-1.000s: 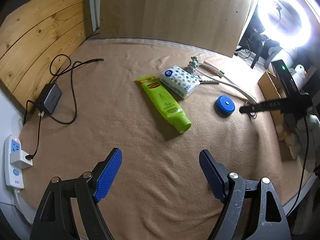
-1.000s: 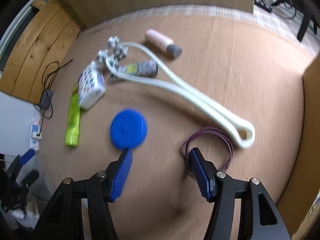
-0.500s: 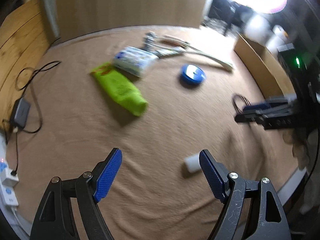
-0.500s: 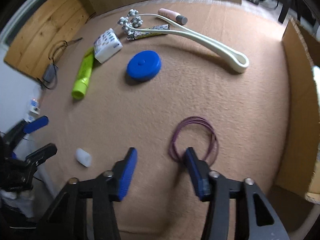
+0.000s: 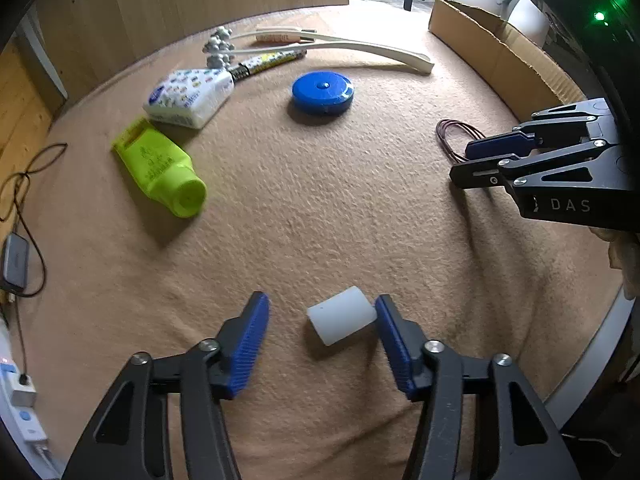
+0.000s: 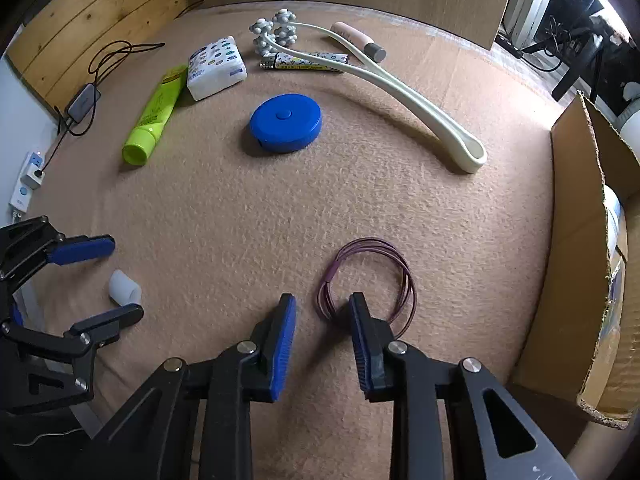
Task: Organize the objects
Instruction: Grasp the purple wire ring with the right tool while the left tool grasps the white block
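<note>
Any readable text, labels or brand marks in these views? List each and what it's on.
"DAS": white letters on the right gripper body.
green tube: print too blurred to read.
tissue pack: logo and pattern unreadable.
patterned tube: markings too small to read.
Nothing else legible.

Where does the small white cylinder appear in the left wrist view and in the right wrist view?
Left wrist view: the small white cylinder lies low in the middle, between the open left gripper, by its right finger.
Right wrist view: it lies at the far left, between the same fingers.
Shared landmark: the blue round case, farther up the blanket in both.
</note>
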Demonstrator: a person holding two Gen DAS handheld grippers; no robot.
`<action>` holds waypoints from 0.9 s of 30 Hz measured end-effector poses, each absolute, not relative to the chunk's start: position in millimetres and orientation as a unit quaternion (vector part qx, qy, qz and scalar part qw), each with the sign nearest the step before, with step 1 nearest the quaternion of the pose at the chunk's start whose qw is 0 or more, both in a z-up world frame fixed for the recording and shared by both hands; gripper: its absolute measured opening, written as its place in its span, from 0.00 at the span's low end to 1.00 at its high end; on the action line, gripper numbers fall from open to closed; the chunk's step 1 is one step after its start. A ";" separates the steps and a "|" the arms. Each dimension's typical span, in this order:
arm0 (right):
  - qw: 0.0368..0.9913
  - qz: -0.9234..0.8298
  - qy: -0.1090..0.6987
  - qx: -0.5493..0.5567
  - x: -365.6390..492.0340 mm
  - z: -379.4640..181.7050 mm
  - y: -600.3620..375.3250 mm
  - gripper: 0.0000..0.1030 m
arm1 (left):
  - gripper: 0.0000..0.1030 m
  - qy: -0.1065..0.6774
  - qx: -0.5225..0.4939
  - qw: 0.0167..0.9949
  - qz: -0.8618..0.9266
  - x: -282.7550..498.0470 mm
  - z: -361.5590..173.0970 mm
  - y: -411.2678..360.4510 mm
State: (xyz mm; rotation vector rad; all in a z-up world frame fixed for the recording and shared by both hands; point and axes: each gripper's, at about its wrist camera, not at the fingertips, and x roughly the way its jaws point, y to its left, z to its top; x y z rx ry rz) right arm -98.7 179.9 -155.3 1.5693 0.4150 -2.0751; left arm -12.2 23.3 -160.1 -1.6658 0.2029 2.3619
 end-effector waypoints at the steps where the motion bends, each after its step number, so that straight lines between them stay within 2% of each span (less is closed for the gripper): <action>1: 0.251 -0.763 0.155 0.575 -98.4 -155.2 180.0 0.23 | 0.53 0.064 -0.571 0.123 0.809 -11.5 -160.5 21.4; 3: 0.251 -0.763 0.160 0.573 -97.9 -154.9 181.4 0.21 | 0.50 0.063 -0.567 0.123 0.812 -10.8 -160.2 20.3; 5: 0.251 -0.765 0.159 0.572 -98.2 -154.8 183.1 0.18 | 0.43 0.057 -0.565 0.122 0.814 -11.4 -159.9 19.4; 7: 0.250 -0.766 0.155 0.571 -97.9 -154.8 183.1 0.13 | 0.31 0.044 -0.565 0.123 0.815 -12.8 -158.6 17.5; 10: 0.249 -0.766 0.147 0.574 -98.5 -154.4 191.0 0.06 | 0.27 0.036 -0.564 0.121 0.816 -15.6 -158.2 17.1; 22: 0.246 -0.770 0.063 0.585 -95.3 -148.0 225.1 0.03 | 0.24 -0.023 -0.558 0.097 0.824 -28.2 -151.2 -8.9; 27: 0.249 -0.783 0.045 0.568 -91.9 -128.5 234.5 0.03 | 0.24 -0.047 -0.552 0.085 0.828 -34.0 -141.4 -23.1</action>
